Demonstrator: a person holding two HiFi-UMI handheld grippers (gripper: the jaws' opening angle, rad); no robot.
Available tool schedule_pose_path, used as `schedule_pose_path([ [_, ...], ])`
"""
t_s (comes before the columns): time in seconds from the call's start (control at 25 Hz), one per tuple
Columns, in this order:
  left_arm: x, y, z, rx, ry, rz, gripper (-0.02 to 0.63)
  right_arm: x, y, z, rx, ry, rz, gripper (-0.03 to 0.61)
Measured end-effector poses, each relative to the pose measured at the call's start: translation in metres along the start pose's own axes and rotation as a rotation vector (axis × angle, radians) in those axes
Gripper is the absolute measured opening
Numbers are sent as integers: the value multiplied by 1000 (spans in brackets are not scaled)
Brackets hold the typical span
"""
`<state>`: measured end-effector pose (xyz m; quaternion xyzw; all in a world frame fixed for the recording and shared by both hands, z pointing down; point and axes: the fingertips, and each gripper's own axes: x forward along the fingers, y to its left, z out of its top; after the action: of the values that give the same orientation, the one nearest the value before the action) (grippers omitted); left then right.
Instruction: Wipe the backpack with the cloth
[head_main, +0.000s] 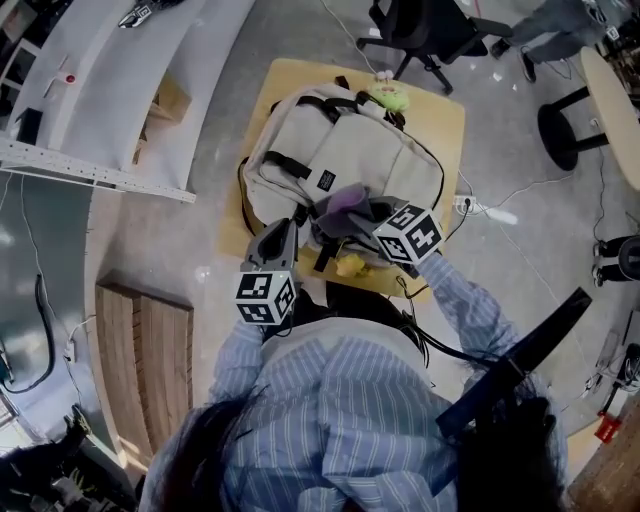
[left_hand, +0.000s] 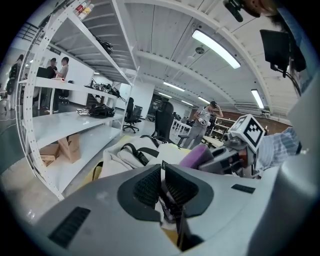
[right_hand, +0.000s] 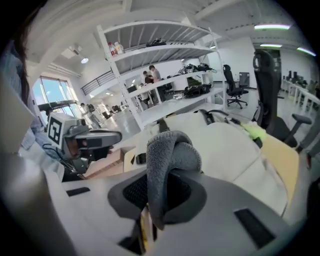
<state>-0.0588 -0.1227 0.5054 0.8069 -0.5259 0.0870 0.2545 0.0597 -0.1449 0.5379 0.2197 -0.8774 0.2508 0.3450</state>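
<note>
A beige backpack (head_main: 350, 150) with black straps lies flat on a small wooden table (head_main: 445, 115). My right gripper (head_main: 362, 215) is shut on a folded grey-purple cloth (head_main: 347, 202) and holds it over the backpack's near end. In the right gripper view the cloth (right_hand: 170, 150) bulges out above the jaws of the right gripper (right_hand: 162, 192), with the backpack (right_hand: 225, 145) behind it. My left gripper (head_main: 287, 226) is at the backpack's near left edge. In the left gripper view the left gripper (left_hand: 162, 182) has its pads pressed on a thin dark strap and pale fabric of the backpack (left_hand: 130, 152).
A green plush toy (head_main: 390, 95) lies at the backpack's far end. A small yellow thing (head_main: 350, 265) sits at the table's near edge. White shelving (head_main: 100, 90) stands at the left, a wooden pallet (head_main: 145, 350) near left, an office chair (head_main: 420, 30) beyond the table.
</note>
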Motion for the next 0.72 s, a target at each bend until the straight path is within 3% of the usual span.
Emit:
schedule_pose_path([
  [0.4,-4,0,0,0,1,14,29,-45,-149,45,76,-97,-298,41],
  [0.72,-9,-1,-2,3,8,30,29,-75,-229,45,234,-173,-446,41],
])
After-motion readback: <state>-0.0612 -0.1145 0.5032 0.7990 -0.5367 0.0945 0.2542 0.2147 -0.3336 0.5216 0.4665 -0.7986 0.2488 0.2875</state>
